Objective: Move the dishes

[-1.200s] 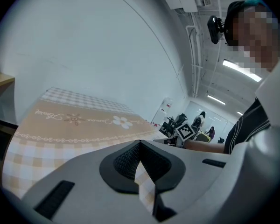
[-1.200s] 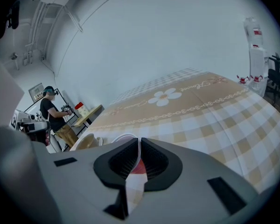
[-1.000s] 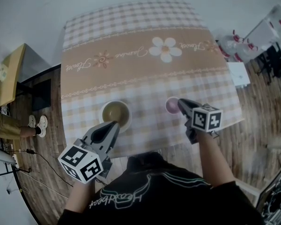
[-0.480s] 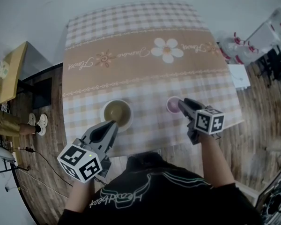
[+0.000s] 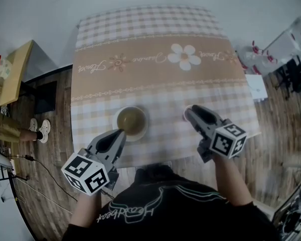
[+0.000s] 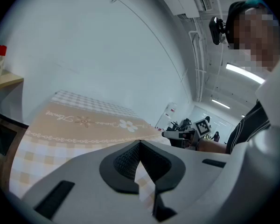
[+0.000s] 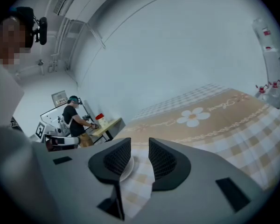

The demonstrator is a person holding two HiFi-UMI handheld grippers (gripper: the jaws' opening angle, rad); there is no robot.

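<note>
Just beyond left hand-held gripper [image 5: 121, 133]: bowl [image 5: 132, 120]

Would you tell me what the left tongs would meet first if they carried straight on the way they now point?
Most likely the bowl: in the head view the shut left tongs point at its near rim, tips right beside it. Whether they already touch I cannot tell.

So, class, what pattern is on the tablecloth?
The fabric tablecloth has beige-and-white checks and a tan band with a white flower; clearest in the head view.
</note>
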